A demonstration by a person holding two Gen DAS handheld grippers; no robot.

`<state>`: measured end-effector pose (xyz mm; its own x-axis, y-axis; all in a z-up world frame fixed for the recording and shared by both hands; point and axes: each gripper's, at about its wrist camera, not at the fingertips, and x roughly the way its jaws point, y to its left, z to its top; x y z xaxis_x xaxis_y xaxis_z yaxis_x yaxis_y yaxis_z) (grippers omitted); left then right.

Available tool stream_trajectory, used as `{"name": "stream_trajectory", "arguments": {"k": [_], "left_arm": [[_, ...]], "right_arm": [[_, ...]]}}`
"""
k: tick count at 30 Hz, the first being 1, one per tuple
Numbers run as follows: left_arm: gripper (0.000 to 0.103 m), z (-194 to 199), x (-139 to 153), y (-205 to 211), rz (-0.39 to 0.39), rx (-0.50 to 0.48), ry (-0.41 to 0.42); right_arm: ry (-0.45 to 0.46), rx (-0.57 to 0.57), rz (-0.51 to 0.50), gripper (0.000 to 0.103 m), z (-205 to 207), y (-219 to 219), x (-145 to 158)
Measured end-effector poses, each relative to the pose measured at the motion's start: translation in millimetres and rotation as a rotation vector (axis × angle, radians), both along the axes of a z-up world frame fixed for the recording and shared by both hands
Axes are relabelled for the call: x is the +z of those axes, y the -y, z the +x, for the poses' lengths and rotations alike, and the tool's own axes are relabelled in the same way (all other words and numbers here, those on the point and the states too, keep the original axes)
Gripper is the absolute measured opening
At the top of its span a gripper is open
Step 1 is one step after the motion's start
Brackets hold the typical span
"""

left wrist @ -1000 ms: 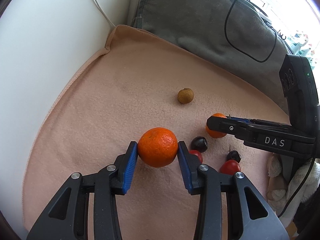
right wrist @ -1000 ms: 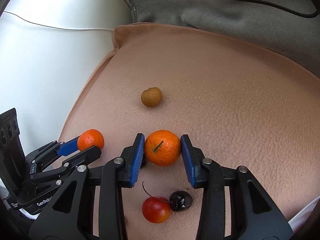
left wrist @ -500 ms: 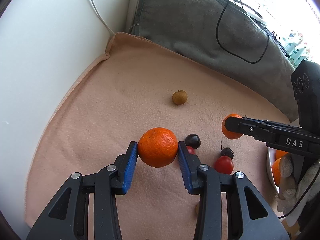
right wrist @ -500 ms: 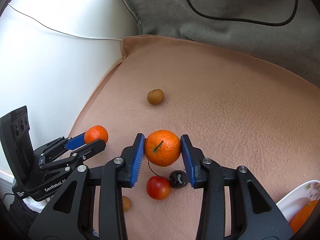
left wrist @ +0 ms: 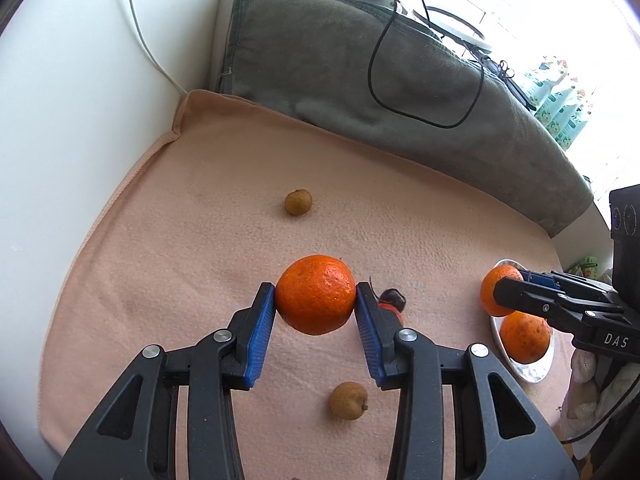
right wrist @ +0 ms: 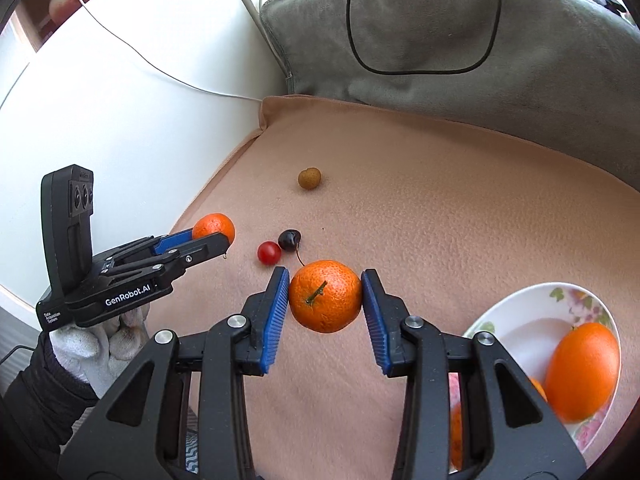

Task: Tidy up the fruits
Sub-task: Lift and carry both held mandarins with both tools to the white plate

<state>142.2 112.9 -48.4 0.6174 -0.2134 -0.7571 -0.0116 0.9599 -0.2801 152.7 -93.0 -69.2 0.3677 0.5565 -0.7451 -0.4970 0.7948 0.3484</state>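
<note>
My left gripper (left wrist: pixel 315 312) is shut on a mandarin (left wrist: pixel 315 294), held above the peach blanket (left wrist: pixel 192 240); it also shows in the right wrist view (right wrist: pixel 212 236). My right gripper (right wrist: pixel 325 312) is shut on a second mandarin (right wrist: pixel 325 296) with a stem, held just left of a flowered plate (right wrist: pixel 516 312) that holds an orange (right wrist: pixel 582 372). In the left wrist view that plate (left wrist: pixel 532 372) sits under the right gripper (left wrist: pixel 498 290). On the blanket lie a cherry tomato (right wrist: pixel 269 252), a dark cherry (right wrist: pixel 289 239) and two brown longans (left wrist: pixel 298 202) (left wrist: pixel 348 400).
A grey cushion (left wrist: pixel 380 92) with a black cable (left wrist: pixel 420 116) lies along the blanket's far edge. A white wall (left wrist: pixel 80 100) with a white cord bounds the left side. Bottles and clutter stand at the far right by the window.
Both grippers have risen and pulled back with their mandarins. The right one has moved right, next to the plate, which now shows more fully. A second longan has come into view.
</note>
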Motion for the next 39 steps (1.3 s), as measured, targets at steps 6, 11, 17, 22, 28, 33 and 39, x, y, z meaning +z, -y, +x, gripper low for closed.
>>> {"name": "stream_trajectory", "arguments": {"k": [6,11,17,22,28,33,39], "left_arm": [[0.039,-2.3,6.2,28.9,-0.012,-0.065,0.024],[0.039,-0.9,7.2,56.4,-0.033,-0.121,0.029],[0.039,3.8,6.7,90.7,-0.050,-0.186,0.032],[0.039,8.7,6.7,125.0,-0.053,-0.241,0.038],[0.039,15.7,1.2,158.6,-0.046,-0.280,0.034],[0.039,20.8,1.4,181.0,-0.038,-0.309,0.029],[0.039,27.0,0.9,204.0,0.004,-0.340,0.032]], "right_arm": [[0.031,-0.062,-0.015,0.039,-22.8,50.0,1.7],[0.039,-0.129,-0.028,0.039,-40.9,89.9,0.1],[0.045,-0.218,-0.026,0.039,-56.1,134.6,-3.1],[0.032,-0.255,-0.050,0.039,-64.0,158.2,-11.6],[0.043,-0.271,-0.077,0.039,-69.8,172.4,-17.8],[0.048,-0.277,-0.093,0.039,-69.2,176.2,-21.3],[0.046,-0.264,-0.134,0.039,-69.1,175.4,-30.2]]}}
